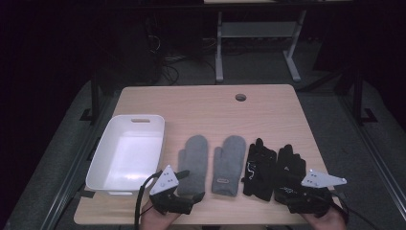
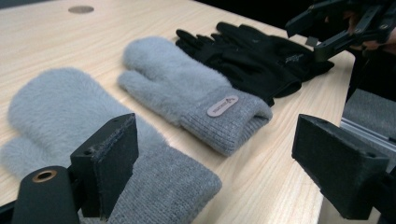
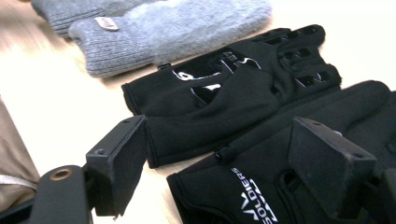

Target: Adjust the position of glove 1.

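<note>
**Both grippers wide, nothing held**

Your left gripper (image 1: 194,197) stands wide open with nothing between its jaws; the left grey mitten (image 1: 192,163) lies just ahead of it. Your right gripper (image 1: 296,203) is also wide open, above the cuff of the right black glove (image 1: 289,170).

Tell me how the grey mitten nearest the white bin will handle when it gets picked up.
The left grey mitten looks fuzzy and soft, so it will probably droop from whichever end is pinched. Lying flat on the wooden table, it seems light and unlikely to roll. Its ribbed cuff likely gives the open left gripper a firmer, less slippery hold.
</note>
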The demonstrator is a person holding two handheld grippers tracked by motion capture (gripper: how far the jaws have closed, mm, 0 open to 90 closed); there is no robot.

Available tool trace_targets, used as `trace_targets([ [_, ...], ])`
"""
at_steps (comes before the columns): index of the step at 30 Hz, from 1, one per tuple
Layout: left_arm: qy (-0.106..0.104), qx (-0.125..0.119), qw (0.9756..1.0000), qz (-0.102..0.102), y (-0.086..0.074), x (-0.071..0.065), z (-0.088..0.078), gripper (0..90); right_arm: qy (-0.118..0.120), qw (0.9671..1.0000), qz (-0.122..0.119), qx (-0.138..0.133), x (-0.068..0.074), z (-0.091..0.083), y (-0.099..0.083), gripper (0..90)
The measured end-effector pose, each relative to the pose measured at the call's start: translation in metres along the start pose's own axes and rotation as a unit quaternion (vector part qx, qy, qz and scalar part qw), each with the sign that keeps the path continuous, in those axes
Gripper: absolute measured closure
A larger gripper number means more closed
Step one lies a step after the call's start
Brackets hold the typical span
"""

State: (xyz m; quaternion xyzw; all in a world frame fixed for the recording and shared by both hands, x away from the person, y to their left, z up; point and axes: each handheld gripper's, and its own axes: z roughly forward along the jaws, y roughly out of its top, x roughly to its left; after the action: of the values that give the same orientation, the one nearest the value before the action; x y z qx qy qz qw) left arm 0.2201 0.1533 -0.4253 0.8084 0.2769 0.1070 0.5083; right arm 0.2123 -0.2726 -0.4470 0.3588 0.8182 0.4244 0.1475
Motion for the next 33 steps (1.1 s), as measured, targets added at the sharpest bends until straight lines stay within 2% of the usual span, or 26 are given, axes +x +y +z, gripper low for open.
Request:
trace_targets([
  [3,0.000,-0.004,1.0000,-0.005,0.000,0.001,-0.001,14.2,0.010,0.9999,-0.005,-0.004,0.002,0.000,0.005,18.8],
  [11,0.004,-0.003,1.0000,0.007,0.001,0.001,-0.006,14.1,0.035,0.9989,-0.033,-0.004,0.008,0.000,0.032,17.6],
  [12,0.007,-0.006,0.9999,0.009,0.001,0.000,-0.007,14.1,0.042,0.9981,-0.045,-0.004,0.008,0.001,0.042,17.5],
  [14,0.005,-0.007,0.9999,0.006,0.001,0.000,-0.007,14.2,0.045,0.9978,-0.048,-0.001,0.008,0.002,0.048,17.5],
  [20,0.006,-0.006,1.0000,0.004,0.000,0.001,-0.009,14.2,0.072,0.9947,-0.072,0.011,0.007,0.008,0.082,17.2],
  [27,0.008,-0.007,0.9999,0.009,0.000,0.000,-0.012,14.2,0.088,0.9916,-0.092,0.024,0.008,0.028,0.112,16.8],
  [30,0.008,-0.008,0.9999,0.010,-0.001,0.000,-0.013,14.2,0.097,0.9891,-0.105,0.036,0.012,0.040,0.124,16.9],
  [33,0.009,-0.007,0.9999,0.007,-0.001,0.000,-0.015,14.2,0.107,0.9853,-0.122,0.054,0.016,0.055,0.135,17.0],
])
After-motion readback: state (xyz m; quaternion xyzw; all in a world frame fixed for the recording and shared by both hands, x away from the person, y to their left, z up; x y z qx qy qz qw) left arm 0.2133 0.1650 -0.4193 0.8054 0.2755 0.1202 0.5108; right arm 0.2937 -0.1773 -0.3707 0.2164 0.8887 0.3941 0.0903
